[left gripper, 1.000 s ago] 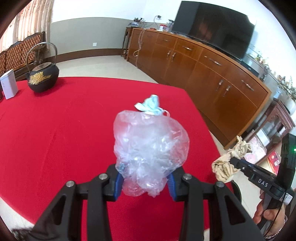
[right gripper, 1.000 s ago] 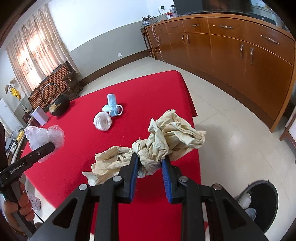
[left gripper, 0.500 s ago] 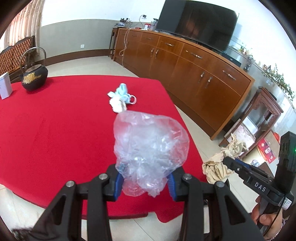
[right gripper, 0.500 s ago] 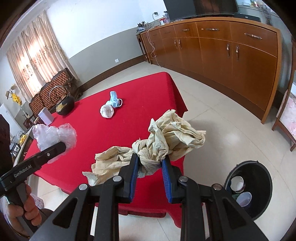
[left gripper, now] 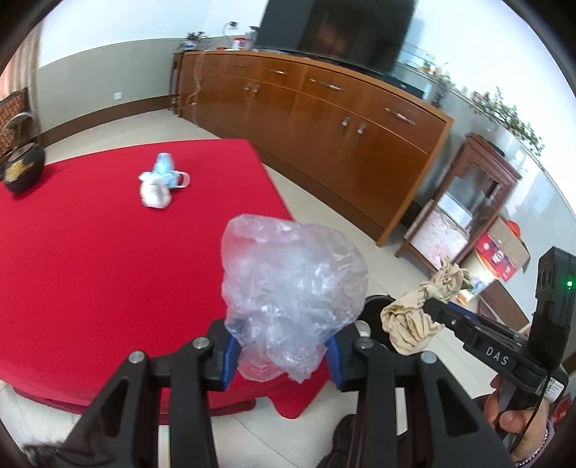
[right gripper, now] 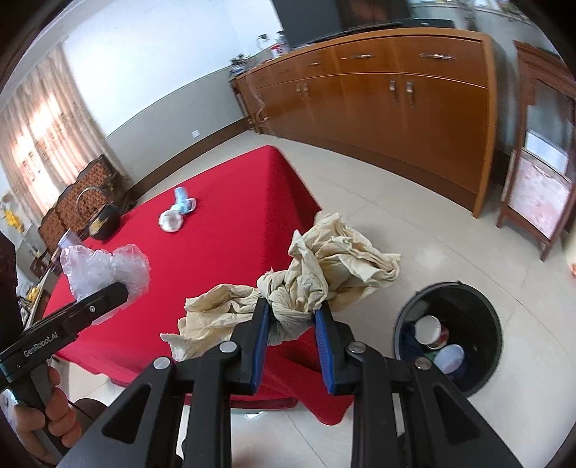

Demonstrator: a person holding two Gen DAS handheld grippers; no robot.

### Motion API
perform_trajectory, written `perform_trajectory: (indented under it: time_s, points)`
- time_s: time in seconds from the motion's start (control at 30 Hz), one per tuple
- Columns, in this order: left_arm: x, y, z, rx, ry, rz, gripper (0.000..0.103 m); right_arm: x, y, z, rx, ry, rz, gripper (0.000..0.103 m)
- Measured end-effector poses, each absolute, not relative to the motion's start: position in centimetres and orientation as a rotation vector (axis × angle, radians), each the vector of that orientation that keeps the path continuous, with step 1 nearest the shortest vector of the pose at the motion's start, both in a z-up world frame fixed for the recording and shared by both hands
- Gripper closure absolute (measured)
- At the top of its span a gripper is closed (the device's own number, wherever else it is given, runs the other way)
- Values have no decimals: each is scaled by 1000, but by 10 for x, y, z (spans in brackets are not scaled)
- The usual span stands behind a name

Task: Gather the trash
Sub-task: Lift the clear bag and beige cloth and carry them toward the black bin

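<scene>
My left gripper (left gripper: pixel 282 354) is shut on a crumpled clear plastic bag (left gripper: pixel 291 284), held in the air over the near corner of the red table (left gripper: pixel 90 270). My right gripper (right gripper: pixel 292 329) is shut on a wad of crumpled beige paper (right gripper: pixel 334 266), off the table's corner. A black trash bin (right gripper: pixel 482 320) stands on the floor to the lower right, with cups inside. On the table lie a white crumpled ball (left gripper: pixel 154 192) and a blue face mask (left gripper: pixel 167 172) side by side. In the left wrist view the right gripper (left gripper: pixel 430 309) holds the beige paper (left gripper: pixel 414 320) at the right.
A long wooden sideboard (right gripper: pixel 396 93) with a dark television (left gripper: pixel 334 32) runs along the far wall. A black iron kettle (left gripper: pixel 23 171) sits at the table's far left. A small wooden cabinet (right gripper: pixel 540 172) stands right of the sideboard. Pale floor tiles (right gripper: pixel 414 230) lie between table and sideboard.
Both grippers have drawn back off the table toward its near corner, each keeping its load. The trash bin has come fuller into the right wrist view, and the table looks farther away.
</scene>
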State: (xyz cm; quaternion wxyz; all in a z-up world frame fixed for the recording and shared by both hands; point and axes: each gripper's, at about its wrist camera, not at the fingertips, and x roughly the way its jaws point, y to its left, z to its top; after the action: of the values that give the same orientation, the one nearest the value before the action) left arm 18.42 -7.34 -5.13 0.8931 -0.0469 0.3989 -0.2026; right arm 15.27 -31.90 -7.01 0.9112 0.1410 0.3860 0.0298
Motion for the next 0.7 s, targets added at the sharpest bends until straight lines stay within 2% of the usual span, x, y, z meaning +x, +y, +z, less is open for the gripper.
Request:
perform_trajectory:
  time_s: [0.37, 0.7]
  points:
    - [175, -162, -62, -13, 856, -585, 62, 114, -408, -83, 365, 776, -122, 76]
    - [171, -239, -84, 42, 912, -677, 62, 100, -481, -121, 424, 788, -265, 76]
